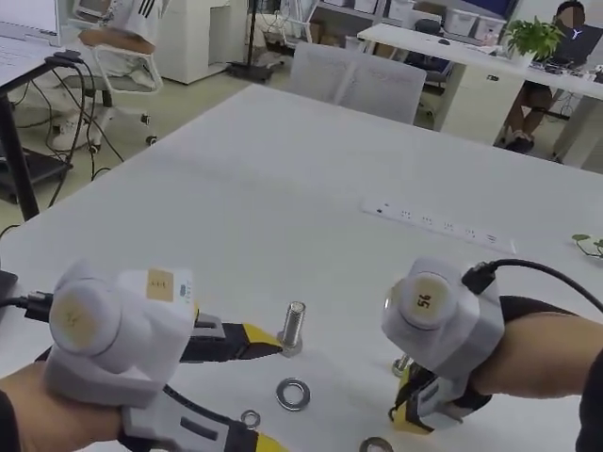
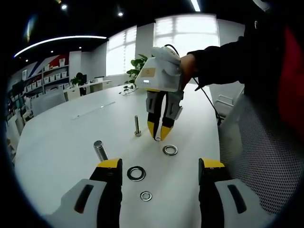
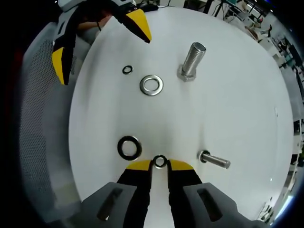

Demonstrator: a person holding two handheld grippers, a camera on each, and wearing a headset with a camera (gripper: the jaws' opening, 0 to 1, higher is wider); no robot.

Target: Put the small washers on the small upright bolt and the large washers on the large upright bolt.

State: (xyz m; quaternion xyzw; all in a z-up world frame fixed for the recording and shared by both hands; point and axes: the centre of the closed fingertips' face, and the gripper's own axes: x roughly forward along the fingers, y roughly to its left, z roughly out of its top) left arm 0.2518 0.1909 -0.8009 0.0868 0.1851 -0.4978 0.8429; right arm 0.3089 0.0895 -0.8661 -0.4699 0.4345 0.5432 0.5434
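Washers and bolts sit on a wide white counter [image 1: 283,188]. The left gripper [image 2: 161,164], grey with yellow-tipped jaws, has its jaws spread wide and empty. The right gripper [image 2: 157,135] (same build) points down at the counter, its jaws nearly closed and pinching a small dark ring washer [image 3: 160,161] at their tips. A large silver threaded bolt [image 3: 192,59] stands head-down just beside one left jaw tip. A small silver bolt [image 3: 213,160] stands just beside the right jaws. A large silver washer [image 3: 151,85] lies flat near the large bolt, within the left jaws' spread in the left gripper view. A large dark washer [image 3: 129,147] lies near the right jaws. A small loose washer [image 3: 127,70] lies flat by the silver one, also between the left jaws.
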